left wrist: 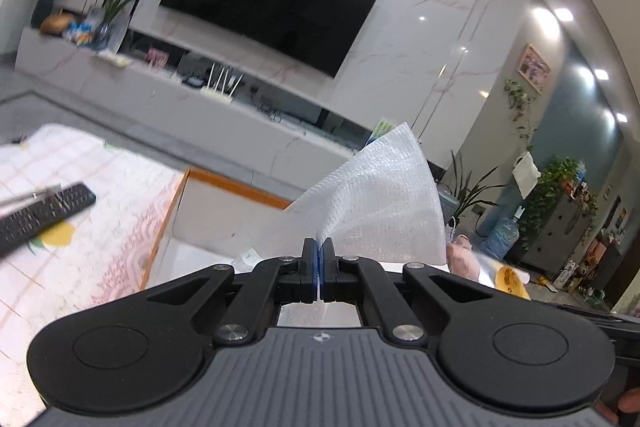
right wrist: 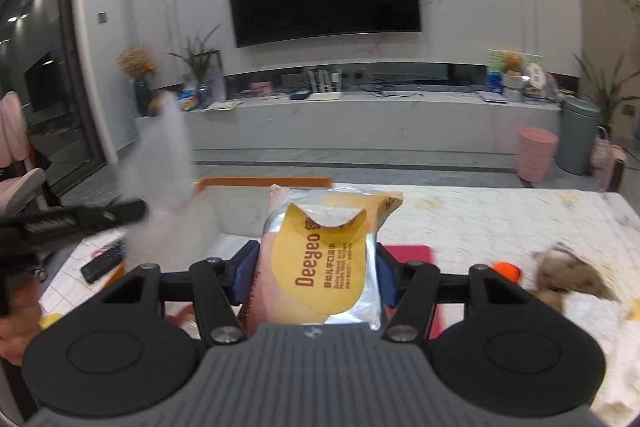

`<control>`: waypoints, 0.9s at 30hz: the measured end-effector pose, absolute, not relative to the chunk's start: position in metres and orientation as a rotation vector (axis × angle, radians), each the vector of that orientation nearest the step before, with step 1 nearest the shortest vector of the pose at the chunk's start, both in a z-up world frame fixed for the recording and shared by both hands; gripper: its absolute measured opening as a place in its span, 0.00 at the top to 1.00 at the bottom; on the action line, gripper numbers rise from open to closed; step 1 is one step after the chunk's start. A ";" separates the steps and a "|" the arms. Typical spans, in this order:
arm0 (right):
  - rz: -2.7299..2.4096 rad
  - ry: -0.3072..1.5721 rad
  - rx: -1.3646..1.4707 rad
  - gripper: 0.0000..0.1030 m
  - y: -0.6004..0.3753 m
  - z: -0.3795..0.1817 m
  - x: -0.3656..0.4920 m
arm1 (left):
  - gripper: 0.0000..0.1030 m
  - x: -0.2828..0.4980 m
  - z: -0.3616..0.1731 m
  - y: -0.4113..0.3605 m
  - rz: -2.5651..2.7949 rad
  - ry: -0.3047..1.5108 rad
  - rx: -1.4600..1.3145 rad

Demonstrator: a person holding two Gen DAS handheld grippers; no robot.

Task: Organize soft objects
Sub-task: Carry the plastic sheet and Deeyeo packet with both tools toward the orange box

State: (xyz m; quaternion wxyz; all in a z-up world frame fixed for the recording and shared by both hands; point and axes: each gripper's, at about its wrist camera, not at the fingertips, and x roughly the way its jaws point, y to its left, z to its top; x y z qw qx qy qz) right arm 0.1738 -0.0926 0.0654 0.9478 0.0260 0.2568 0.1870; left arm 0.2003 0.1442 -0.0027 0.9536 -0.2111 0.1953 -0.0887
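Observation:
My left gripper (left wrist: 319, 247) is shut on a white wet wipe (left wrist: 372, 203) that fans upward above its fingers. The wipe (right wrist: 164, 163) and the left gripper (right wrist: 132, 209) also show at the left of the right wrist view, blurred. My right gripper (right wrist: 312, 263) is shut on a pack of Deeyeo wet wipes (right wrist: 320, 259) with a yellow flap, held upright over the table. The pack's edge (left wrist: 508, 277) shows at the right of the left wrist view.
A white bin with an orange rim (right wrist: 240, 203) sits behind the pack. A black remote (left wrist: 44, 213) lies on the patterned tablecloth (left wrist: 100, 247). A brown plush toy (right wrist: 568, 277), an orange ball (right wrist: 506, 270) and a red mat (right wrist: 412, 255) lie at the right. A TV stand lies beyond.

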 end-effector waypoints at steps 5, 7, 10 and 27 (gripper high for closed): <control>0.412 0.524 0.045 0.43 -0.068 0.067 0.182 | 1.00 0.215 -0.003 0.133 -0.112 0.423 -0.326; 0.421 0.523 0.037 0.43 -0.062 0.066 0.184 | 1.00 0.224 -0.001 0.125 -0.049 0.447 -0.245; 0.420 0.533 0.012 0.43 -0.061 0.063 0.188 | 1.00 0.239 -0.004 0.112 0.025 0.479 -0.088; 0.428 0.585 -0.019 0.43 -0.048 0.048 0.214 | 0.51 0.254 -0.020 0.145 0.117 0.639 -0.246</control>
